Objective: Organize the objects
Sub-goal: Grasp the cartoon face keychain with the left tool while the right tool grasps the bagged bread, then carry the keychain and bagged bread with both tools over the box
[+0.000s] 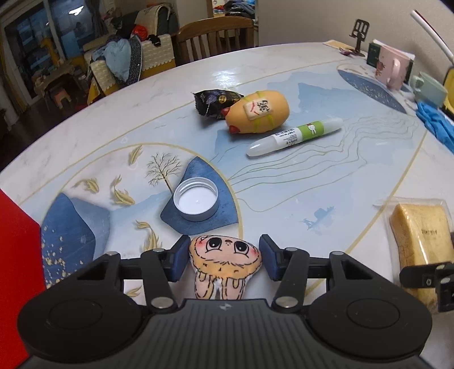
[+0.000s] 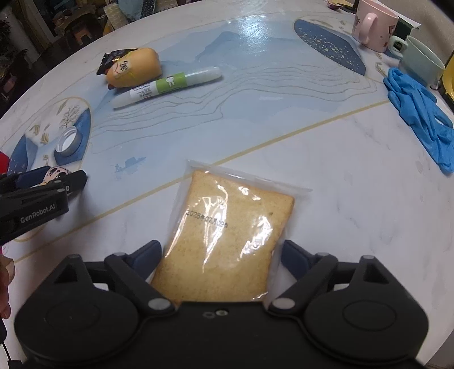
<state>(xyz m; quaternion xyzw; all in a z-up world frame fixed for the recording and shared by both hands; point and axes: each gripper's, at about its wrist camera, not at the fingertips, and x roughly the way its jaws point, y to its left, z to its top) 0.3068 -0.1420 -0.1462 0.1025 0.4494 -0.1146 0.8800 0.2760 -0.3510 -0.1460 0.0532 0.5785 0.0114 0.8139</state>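
Observation:
A small plush toy [image 1: 225, 257] with a cartoon face lies at the near table edge. My left gripper [image 1: 224, 255] is shut on it, both blue pads against its sides. The right wrist view shows that same left gripper [image 2: 52, 176] at far left, the toy between its fingers. A slice of bread in a clear packet [image 2: 227, 235] lies flat between the fingers of my right gripper [image 2: 221, 255]. Its left pad is at the packet's edge and a slim gap shows on the right, so it is open. In the left wrist view the packet [image 1: 420, 241] is at far right.
On the patterned table [image 1: 312, 198] lie a white jar lid [image 1: 195, 200], a white and green tube [image 1: 295, 136], a yellow oval toy [image 1: 258, 112] and a black snack wrapper [image 1: 212, 102]. Blue gloves [image 2: 420, 113], a pink mug [image 2: 371, 24] and a green cup [image 2: 420, 58] are at the right. A red object [image 1: 17, 255] stands at left.

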